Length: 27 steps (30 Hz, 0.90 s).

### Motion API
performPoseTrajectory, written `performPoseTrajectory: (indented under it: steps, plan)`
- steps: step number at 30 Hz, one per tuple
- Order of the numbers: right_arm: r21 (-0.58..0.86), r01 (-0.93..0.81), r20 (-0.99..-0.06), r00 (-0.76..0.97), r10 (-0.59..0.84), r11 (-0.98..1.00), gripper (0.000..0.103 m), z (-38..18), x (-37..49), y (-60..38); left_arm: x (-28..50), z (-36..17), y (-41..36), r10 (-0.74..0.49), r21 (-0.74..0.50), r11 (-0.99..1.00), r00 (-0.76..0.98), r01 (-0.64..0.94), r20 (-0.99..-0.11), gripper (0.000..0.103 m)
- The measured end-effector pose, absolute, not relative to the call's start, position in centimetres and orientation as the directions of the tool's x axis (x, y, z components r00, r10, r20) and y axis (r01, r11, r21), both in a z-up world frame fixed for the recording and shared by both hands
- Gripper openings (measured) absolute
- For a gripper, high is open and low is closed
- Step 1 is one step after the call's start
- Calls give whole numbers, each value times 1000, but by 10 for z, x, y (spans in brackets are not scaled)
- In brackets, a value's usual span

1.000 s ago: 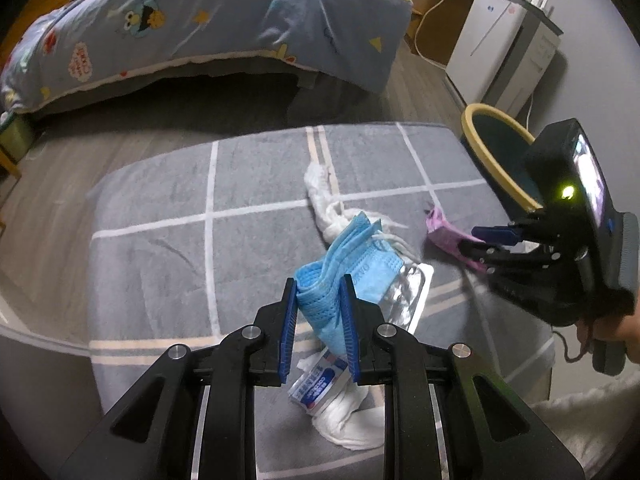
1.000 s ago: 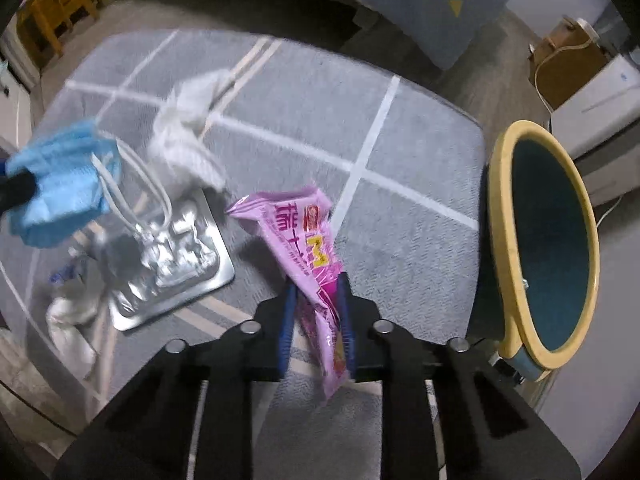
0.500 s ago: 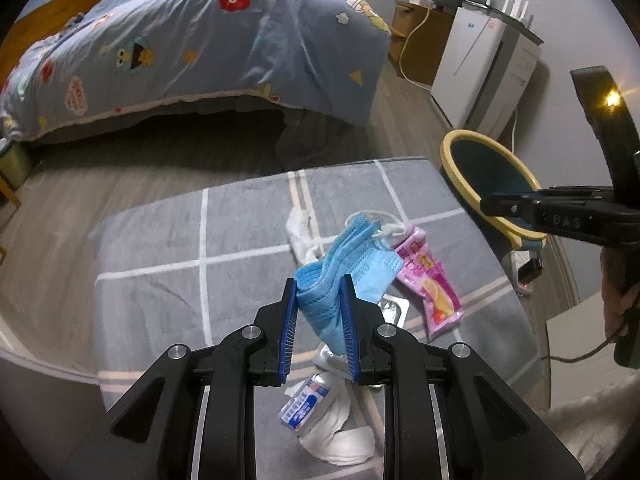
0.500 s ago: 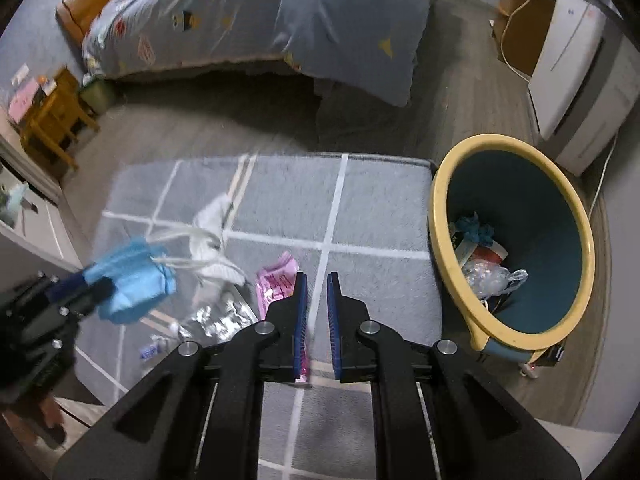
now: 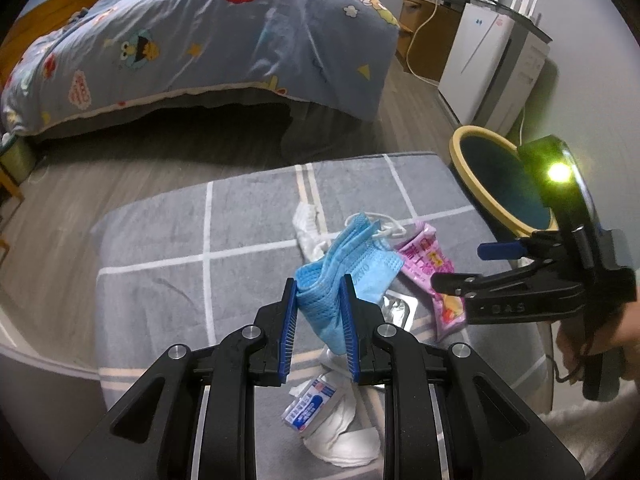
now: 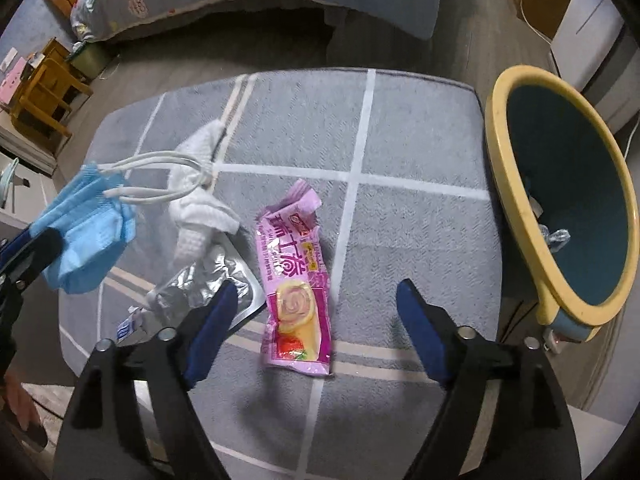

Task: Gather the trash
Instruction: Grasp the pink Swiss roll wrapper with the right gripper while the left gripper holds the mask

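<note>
The left tongs (image 5: pixel 320 320) pinch the soft mask (image 5: pixel 344 264), while the right tongs (image 6: pixel 316 328), just opened and spread empty, hover over the light, crinkly wrapper (image 6: pixel 294 276) lying flat at the bin's (image 6: pixel 520 200) nine o'clock, best pinched across its middle.

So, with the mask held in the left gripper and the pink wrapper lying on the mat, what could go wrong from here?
1. The blue mask is pinched in the left gripper by one fold; its ear loops hang over the white tissue and may snag it.
2. The right gripper has just opened, empty, above the pink wrapper; closing on the flat film may catch the grey mat.
</note>
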State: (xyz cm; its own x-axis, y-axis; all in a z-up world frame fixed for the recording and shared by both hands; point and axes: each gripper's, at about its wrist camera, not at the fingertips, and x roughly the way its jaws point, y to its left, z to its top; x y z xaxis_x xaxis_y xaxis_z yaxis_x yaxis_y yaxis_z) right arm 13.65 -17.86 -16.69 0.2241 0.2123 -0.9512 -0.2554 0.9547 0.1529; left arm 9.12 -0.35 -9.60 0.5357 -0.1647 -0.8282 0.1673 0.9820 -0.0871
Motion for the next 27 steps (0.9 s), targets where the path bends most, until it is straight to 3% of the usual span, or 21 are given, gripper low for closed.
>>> performPoseTrajectory:
  steps: [9, 15, 20, 27]
  plan:
    - [141, -251, -962, 192, 192, 958, 79, -186, 136, -165, 89, -97, -1, -166, -83, 981, 532, 176, -830, 22]
    - [113, -252, -970, 181, 162, 961, 62, -193, 138, -154, 90, -98, 0, -171, -88, 980, 527, 178, -832, 22]
    - [111, -281, -974, 159, 160, 953, 30, -197, 134, -147, 89, -97, -1, -170, -82, 979, 530, 186, -831, 22]
    - [151, -253, -956, 208, 206, 956, 25, -170, 134, -156, 87, -94, -6, -172, -73, 977, 543, 199, -822, 22]
